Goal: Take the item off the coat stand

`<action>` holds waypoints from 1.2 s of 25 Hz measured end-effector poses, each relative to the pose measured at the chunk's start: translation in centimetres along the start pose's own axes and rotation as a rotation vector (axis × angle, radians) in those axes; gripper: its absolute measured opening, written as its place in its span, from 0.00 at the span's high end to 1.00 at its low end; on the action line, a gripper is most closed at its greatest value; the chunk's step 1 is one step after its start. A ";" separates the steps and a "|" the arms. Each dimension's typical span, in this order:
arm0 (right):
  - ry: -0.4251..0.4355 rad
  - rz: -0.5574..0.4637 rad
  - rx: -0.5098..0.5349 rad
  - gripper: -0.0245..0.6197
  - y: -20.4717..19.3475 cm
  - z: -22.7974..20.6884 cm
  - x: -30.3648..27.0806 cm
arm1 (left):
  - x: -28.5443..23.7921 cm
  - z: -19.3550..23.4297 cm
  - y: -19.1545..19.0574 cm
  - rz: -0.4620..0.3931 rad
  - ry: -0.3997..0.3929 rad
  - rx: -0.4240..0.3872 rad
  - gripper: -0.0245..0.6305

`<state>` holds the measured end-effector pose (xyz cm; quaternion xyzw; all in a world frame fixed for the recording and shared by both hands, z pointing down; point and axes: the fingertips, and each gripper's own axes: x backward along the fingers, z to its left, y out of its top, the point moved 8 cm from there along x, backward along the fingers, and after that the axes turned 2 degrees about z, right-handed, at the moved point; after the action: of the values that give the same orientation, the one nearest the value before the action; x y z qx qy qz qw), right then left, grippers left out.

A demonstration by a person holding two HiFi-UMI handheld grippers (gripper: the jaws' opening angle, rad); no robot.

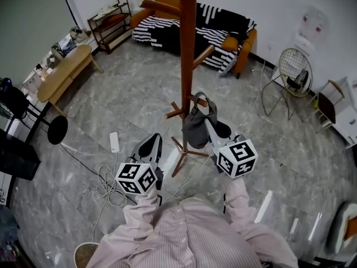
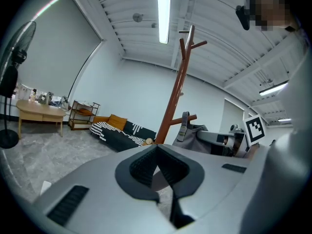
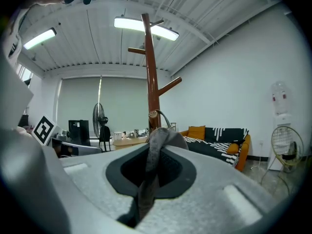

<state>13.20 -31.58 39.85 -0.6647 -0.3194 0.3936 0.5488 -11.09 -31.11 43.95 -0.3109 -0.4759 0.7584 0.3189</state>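
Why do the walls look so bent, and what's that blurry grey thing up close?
Both gripper views: wide-angle lenses bow the walls and ceiling; the ceiling light glares. Right gripper view: the grey bag pinched in the fingers is too close, soft.

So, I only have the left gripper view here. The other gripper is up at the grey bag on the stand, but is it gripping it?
Observer: Yes. The right gripper view shows the right gripper shut on a fold of the grey bag.
Operator: And where does the left one sit?
Observer: From the head view, the left gripper hangs low, left of the coat stand, apart from the bag.
Operator: Anything on the ground nearby?
Observer: A white cable lies coiled on the floor to the person's left.
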 end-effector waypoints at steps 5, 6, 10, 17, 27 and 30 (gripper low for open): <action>-0.023 -0.027 0.006 0.94 0.4 0.7 1.4 | 0.6 -0.3 0.0 -0.009 -0.025 -0.007 0.96; -0.028 -0.033 0.006 0.94 0.4 0.8 1.6 | 0.7 -0.4 -0.1 -0.011 -0.031 -0.009 0.96; -0.046 -0.060 0.002 0.94 0.3 1.2 2.6 | 1.0 -0.5 -0.3 -0.011 -0.052 -0.018 0.96; -0.067 -0.140 -0.032 0.94 0.4 0.8 5.1 | 0.8 -1.8 -0.1 -0.008 -0.087 -0.041 0.96; -0.100 -0.195 -0.097 0.94 -1.8 -0.7 8.1 | 0.9 -2.5 0.0 -0.020 -0.105 -0.081 0.96; -0.109 -0.188 -0.126 0.94 -2.9 -1.3 9.0 | 0.9 -2.8 0.0 -0.019 -0.102 -0.088 0.96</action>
<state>18.74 -23.88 41.25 -0.6427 -0.4338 0.3550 0.5223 -9.49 -28.96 42.79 -0.2812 -0.5272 0.7486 0.2874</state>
